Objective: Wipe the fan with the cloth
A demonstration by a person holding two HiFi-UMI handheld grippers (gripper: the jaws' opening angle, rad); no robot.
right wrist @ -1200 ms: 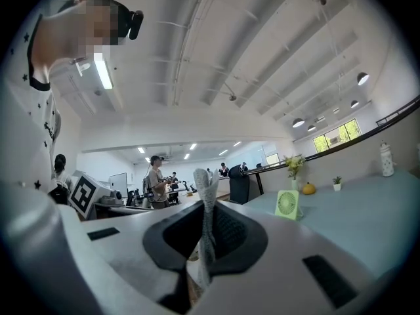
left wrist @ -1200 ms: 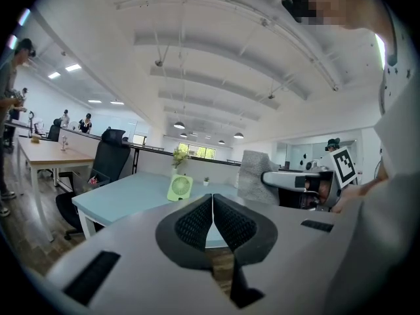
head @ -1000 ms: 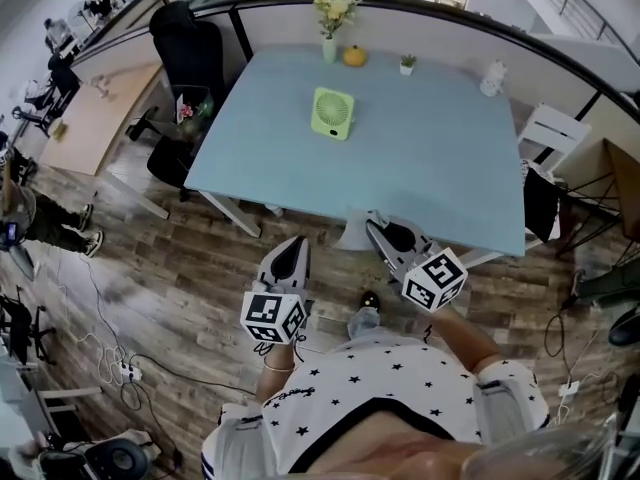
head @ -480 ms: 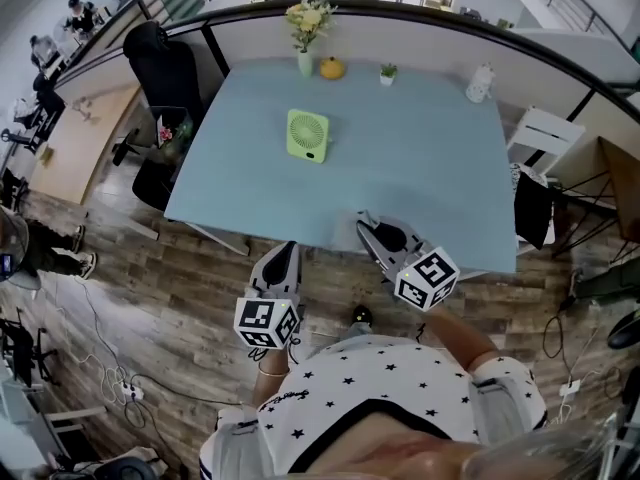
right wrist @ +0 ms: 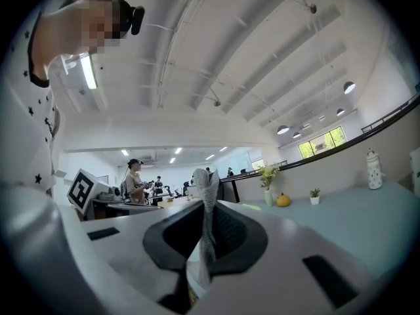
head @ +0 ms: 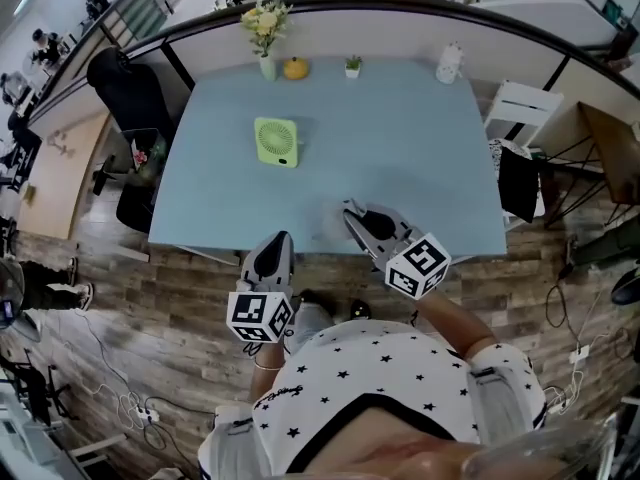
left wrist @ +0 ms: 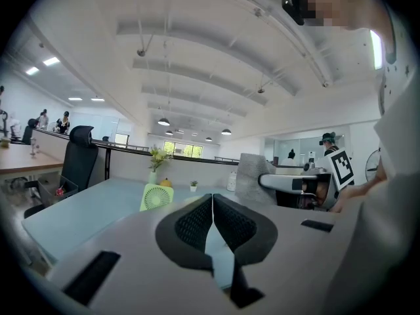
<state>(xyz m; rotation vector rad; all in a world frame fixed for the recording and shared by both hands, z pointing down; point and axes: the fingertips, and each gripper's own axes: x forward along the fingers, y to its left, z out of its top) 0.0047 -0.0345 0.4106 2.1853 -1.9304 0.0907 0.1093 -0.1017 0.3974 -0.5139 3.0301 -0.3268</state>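
Right gripper [head: 350,211] pinches the cloth [right wrist: 209,189]; my left gripper [left wrist: 212,202] is closed, empty. No wiping yet, I judge: the fan [head: 278,141] stands well apart, upper left.

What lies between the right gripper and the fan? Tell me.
Nothing: only bare blue table between the right gripper, shut on the cloth, and the green fan, as the head view shows.

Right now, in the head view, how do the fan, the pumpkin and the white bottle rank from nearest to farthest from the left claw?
1. Fan: mid-table, straight ahead of the left claw.
2. Pumpkin: at the table's far edge, left of middle.
3. White bottle: far right corner of the table.
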